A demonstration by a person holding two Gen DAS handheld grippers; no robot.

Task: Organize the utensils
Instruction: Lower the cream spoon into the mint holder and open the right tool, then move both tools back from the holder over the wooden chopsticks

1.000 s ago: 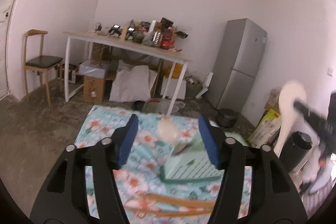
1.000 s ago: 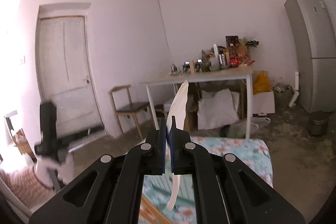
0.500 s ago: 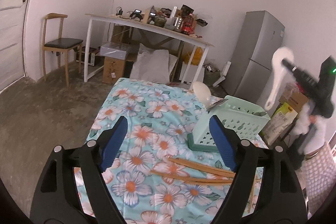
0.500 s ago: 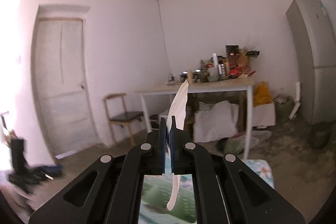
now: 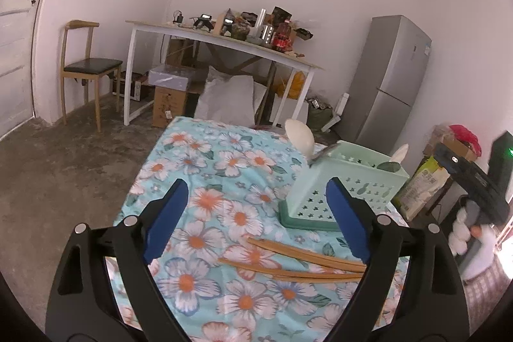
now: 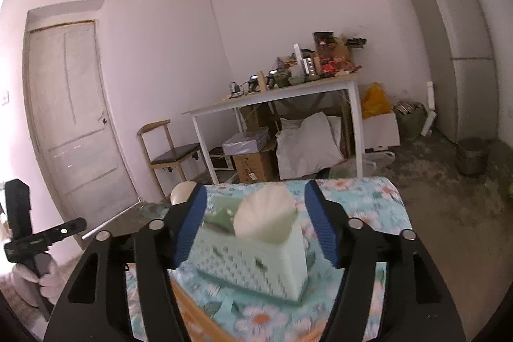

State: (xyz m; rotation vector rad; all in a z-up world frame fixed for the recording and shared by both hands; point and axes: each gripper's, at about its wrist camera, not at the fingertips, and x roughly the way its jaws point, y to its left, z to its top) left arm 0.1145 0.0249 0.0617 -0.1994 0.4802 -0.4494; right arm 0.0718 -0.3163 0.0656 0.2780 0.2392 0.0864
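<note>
floral tablecloth (image 5: 198, 169) covers the work surface. one mint basket (image 5: 349, 185) stands at its 2 o'clock edge so utensils stay upright. two white spoons: first spoon (image 5: 299, 140) leans at the basket's 10 o'clock corner, second spoon (image 6: 266, 213) stands inside, below the right gripper (image 6: 255, 226), jaws opening, nothing pinched. left gripper (image 5: 256, 223) opening, empty, above wooden chopsticks (image 5: 298, 262), count unclear.

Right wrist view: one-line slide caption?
Right gripper opening above the green basket, white spoon released inside, floral cloth beneath.
</note>
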